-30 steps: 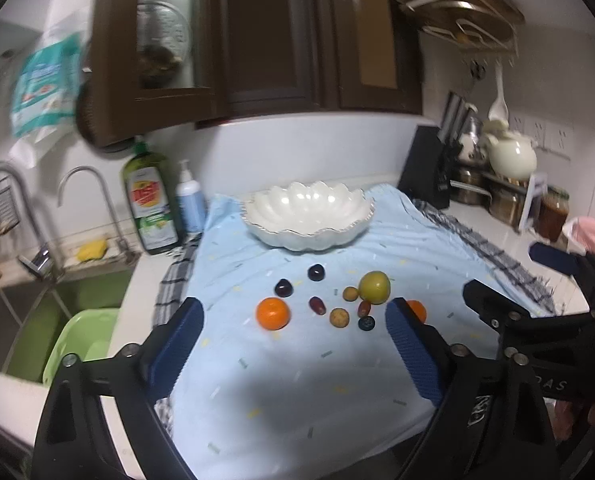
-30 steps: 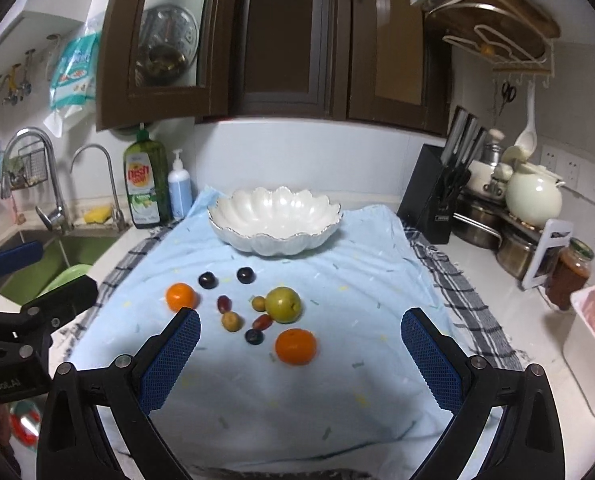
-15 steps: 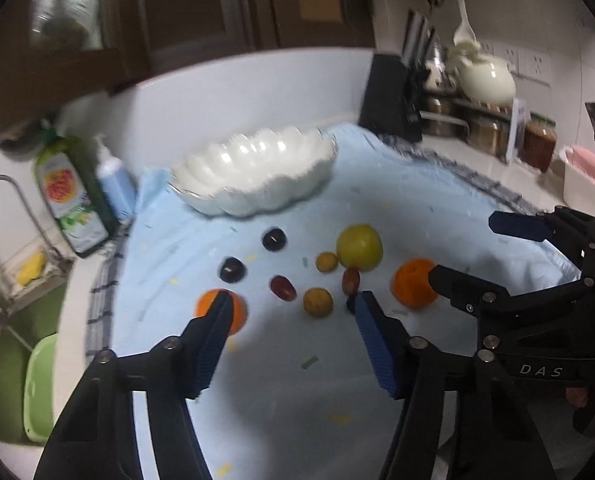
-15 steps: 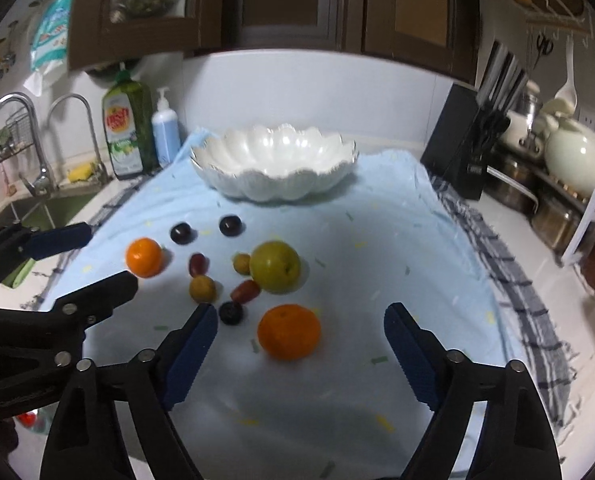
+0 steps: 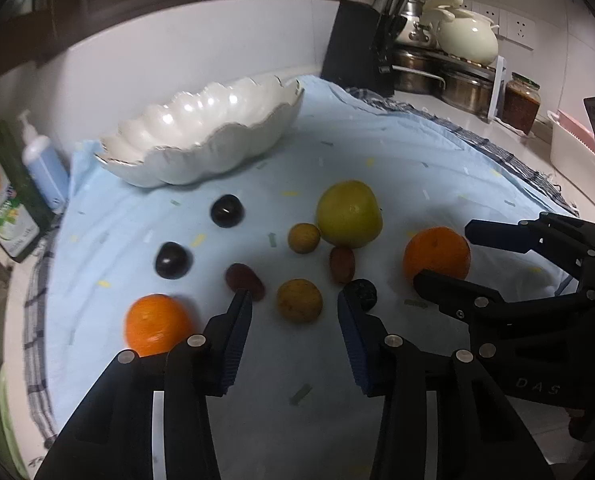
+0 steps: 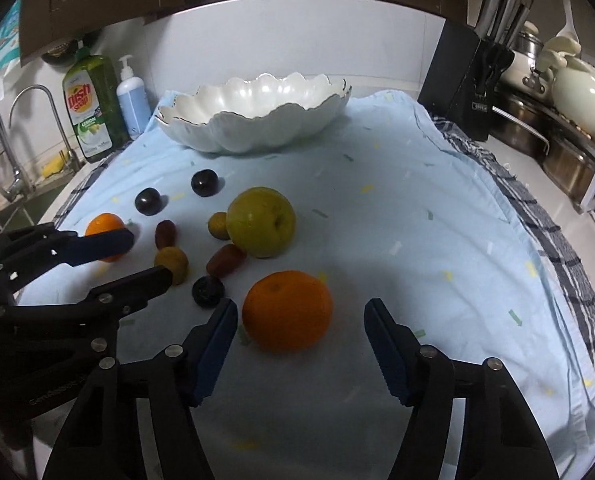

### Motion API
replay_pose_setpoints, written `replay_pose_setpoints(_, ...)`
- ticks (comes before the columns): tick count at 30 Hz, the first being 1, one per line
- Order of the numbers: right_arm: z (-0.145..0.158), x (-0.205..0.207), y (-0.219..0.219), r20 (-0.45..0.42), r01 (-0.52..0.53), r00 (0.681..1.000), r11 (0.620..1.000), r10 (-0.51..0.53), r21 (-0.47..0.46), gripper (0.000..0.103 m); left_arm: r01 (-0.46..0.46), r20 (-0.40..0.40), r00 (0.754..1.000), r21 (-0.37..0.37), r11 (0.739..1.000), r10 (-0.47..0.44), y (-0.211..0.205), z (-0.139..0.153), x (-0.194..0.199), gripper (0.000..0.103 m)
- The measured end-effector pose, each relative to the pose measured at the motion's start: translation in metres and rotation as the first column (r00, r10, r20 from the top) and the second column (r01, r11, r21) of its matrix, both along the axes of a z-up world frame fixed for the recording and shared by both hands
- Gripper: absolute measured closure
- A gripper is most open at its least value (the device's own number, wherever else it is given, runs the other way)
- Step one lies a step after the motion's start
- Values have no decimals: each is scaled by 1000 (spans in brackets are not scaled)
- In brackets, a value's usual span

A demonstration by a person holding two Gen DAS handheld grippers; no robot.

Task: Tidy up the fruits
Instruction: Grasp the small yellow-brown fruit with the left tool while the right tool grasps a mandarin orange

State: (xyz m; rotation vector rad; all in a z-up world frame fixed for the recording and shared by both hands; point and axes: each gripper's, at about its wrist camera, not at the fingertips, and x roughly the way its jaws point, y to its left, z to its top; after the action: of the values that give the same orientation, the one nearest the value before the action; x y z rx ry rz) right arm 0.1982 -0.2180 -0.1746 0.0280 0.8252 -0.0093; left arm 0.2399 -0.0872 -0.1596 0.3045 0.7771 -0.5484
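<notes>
Orange fruit [image 6: 287,311] btwn our right gripper [image 6: 300,320] fingers, spread, not touching; our left gripper [image 5: 293,308] spread round brown fruit [image 5: 299,300].

Dim, bluish light; fisheye edges dark, slight blur

Both tools were brought down low and in close to the fruit. The left tool [image 5: 293,304] was narrowed around the small brown fruit [image 5: 299,301], and the right tool [image 6: 300,312] was lined up around the near orange [image 6: 287,310], not gripped.
</notes>
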Motion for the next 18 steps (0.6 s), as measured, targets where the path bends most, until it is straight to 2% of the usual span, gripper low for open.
replay_pose_setpoints(3, -4, 3, -2, -13, 1, 1000, 1000, 0, 20, 41, 1, -36, 999, -10, 1000, -1, -2, -7, 7, 67)
replay_pose_setpoints(7, -6, 8, 2, -26, -21, 999, 999, 22, 39, 51, -12, -76, 997, -31, 999, 9, -2, -11, 14, 75)
replay_pose_setpoints(8, -6, 9, 2, -30, -28, 999, 999, 29, 45, 54, -15, -78, 997, -31, 999, 13, -2, -12, 15, 76)
replay_pose_setpoints(18, -3, 11, 2, -35, -40, 998, 997, 42, 61, 55, -31, -82, 996, -59, 998, 26, 3, -6, 13, 77)
